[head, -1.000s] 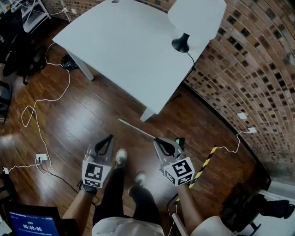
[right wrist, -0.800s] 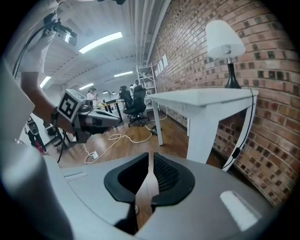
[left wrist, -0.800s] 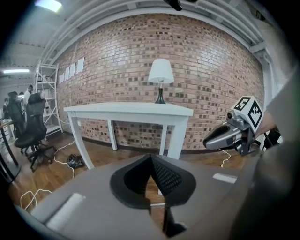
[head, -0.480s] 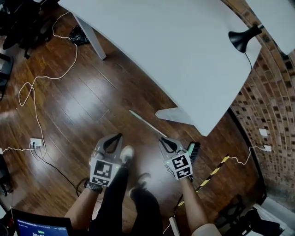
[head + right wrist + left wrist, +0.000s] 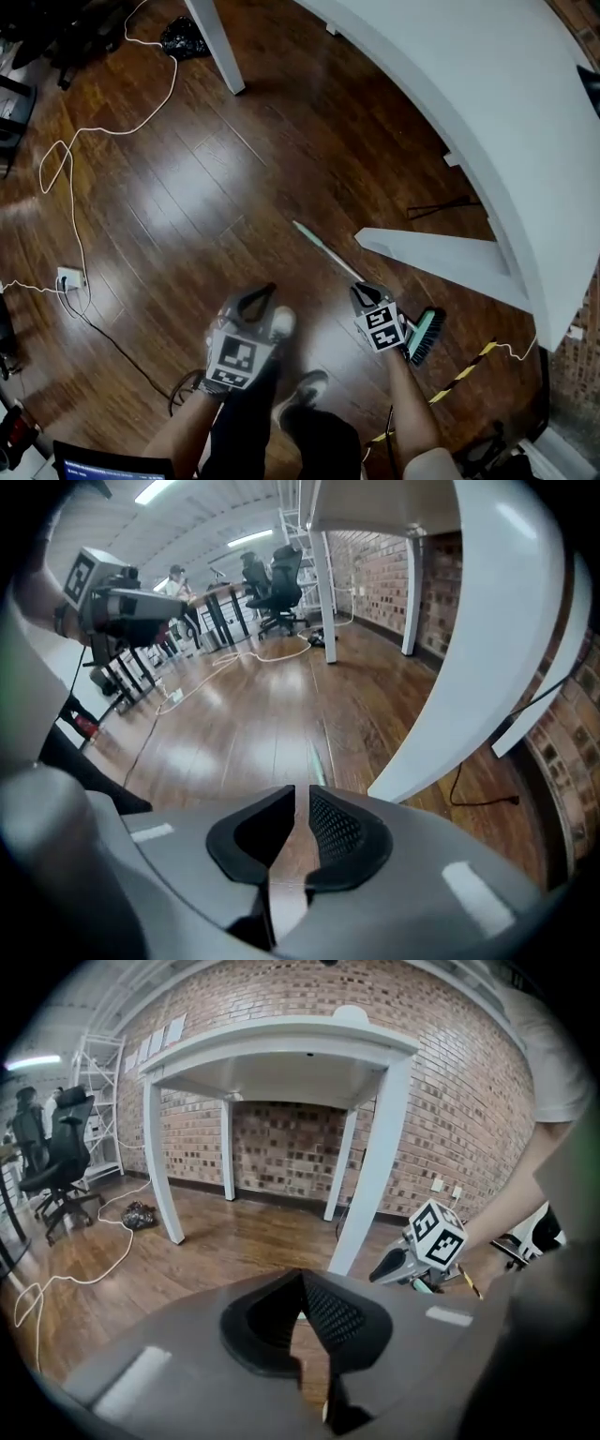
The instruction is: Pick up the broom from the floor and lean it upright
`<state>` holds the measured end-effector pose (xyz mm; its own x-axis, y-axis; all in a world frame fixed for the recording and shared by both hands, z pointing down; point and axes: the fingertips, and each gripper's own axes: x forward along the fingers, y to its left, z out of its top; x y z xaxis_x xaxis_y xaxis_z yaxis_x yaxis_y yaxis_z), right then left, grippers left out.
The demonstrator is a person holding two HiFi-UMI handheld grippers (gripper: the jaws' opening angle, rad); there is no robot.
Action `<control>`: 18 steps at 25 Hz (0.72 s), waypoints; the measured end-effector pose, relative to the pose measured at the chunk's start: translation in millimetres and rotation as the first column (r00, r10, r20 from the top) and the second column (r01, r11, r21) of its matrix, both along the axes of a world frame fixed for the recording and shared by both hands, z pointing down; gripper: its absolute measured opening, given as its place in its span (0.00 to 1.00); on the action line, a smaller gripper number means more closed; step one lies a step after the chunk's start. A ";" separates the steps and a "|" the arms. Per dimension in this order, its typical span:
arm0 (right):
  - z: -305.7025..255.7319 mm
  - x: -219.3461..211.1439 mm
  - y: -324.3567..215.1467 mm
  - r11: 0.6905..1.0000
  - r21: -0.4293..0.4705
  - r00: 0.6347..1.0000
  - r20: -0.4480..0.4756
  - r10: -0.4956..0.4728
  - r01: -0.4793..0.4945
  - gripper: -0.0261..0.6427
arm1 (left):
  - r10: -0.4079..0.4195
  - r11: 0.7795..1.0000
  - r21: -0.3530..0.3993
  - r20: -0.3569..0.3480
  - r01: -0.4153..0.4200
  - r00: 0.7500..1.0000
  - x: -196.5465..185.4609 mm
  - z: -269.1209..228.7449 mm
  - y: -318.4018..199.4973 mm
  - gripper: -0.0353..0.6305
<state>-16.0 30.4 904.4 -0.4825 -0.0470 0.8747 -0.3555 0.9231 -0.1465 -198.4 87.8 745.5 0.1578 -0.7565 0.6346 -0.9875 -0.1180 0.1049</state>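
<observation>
Pale green and thin, the handle [image 5: 323, 248] of the broom [image 5: 412, 330] lay flat on the wooden floor [image 5: 178, 187]. Its teal head [image 5: 427, 336] was near the foot of the white table [image 5: 441, 258]. The right gripper [image 5: 368, 291] was over the handle, close to the head. Its jaws were opening but had only a narrow gap. In the right gripper view only floor showed in this gap, and the handle [image 5: 315, 761] lay just ahead of the jaws. The left gripper [image 5: 300, 1288] was apart from the broom, with its tips together and nothing between them.
</observation>
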 end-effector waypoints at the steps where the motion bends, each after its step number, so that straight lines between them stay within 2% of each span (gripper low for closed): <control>1: 20.4 0.4 -1.2 1.000 -0.002 1.000 -0.024 -0.012 0.012 0.13 | 0.001 1.000 0.004 0.000 -0.001 1.000 -0.9 11.4 0.6 0.05; 10: 162.7 -4.3 -18.8 0.996 -0.018 0.981 -0.173 -0.086 0.084 0.16 | 0.044 0.998 -0.043 0.008 -0.044 0.999 3.6 114.2 14.9 0.05; 13: 189.7 -1.2 -19.9 0.985 -0.011 0.955 -0.243 -0.171 0.174 0.16 | 0.056 0.998 -0.030 -0.007 -0.056 0.998 14.0 125.3 15.4 0.05; 16: 210.8 -1.4 -15.9 0.959 -0.012 0.911 -0.308 -0.274 0.284 0.16 | 0.066 0.997 -0.027 -0.013 -0.066 0.998 19.2 131.6 20.8 0.05; 18: 219.9 -1.9 -16.8 0.947 -0.016 0.891 -0.334 -0.308 0.322 0.16 | 0.085 0.996 -0.030 -0.014 -0.086 0.996 24.9 134.0 24.7 0.05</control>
<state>-17.9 13.6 1124.4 -0.1646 0.0225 0.9861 -0.0667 0.9972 -0.0339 -173.5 112.5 879.5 0.2294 -0.7202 0.6548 -0.9724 -0.1983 0.1226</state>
